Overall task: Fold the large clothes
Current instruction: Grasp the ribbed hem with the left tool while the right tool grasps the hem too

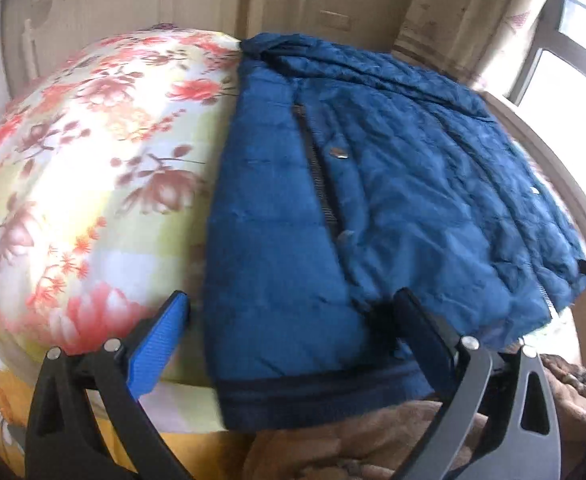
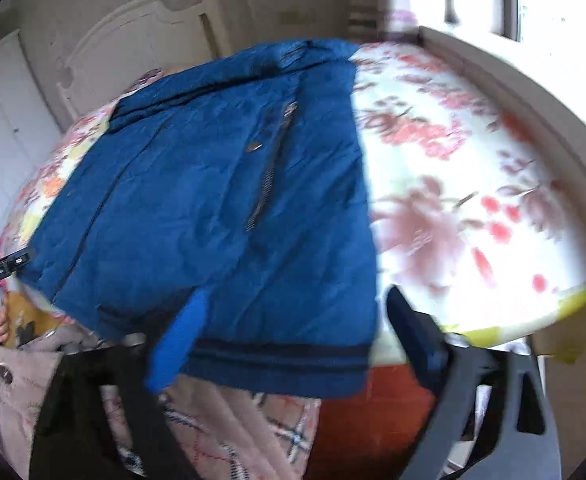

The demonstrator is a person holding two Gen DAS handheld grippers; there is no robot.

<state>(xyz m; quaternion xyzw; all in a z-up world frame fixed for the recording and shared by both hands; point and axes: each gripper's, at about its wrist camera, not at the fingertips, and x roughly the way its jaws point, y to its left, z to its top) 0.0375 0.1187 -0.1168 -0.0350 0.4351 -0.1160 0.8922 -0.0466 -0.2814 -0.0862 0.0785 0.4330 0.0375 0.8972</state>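
A blue jacket [image 1: 393,184] lies flat on the floral bed [image 1: 93,160]. Both the left gripper [image 1: 293,312] and the right gripper [image 2: 297,312] hover spread wide over its hem, grasping nothing.

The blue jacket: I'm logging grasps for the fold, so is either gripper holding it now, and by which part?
Neither. The left gripper and right gripper both stand open over the hem of the blue quilted jacket, pads not pressing.

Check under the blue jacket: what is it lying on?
The blue jacket lies on a floral bedsheet, its hem hanging over the bed's near edge. Whatever is directly beneath the jacket is covered.
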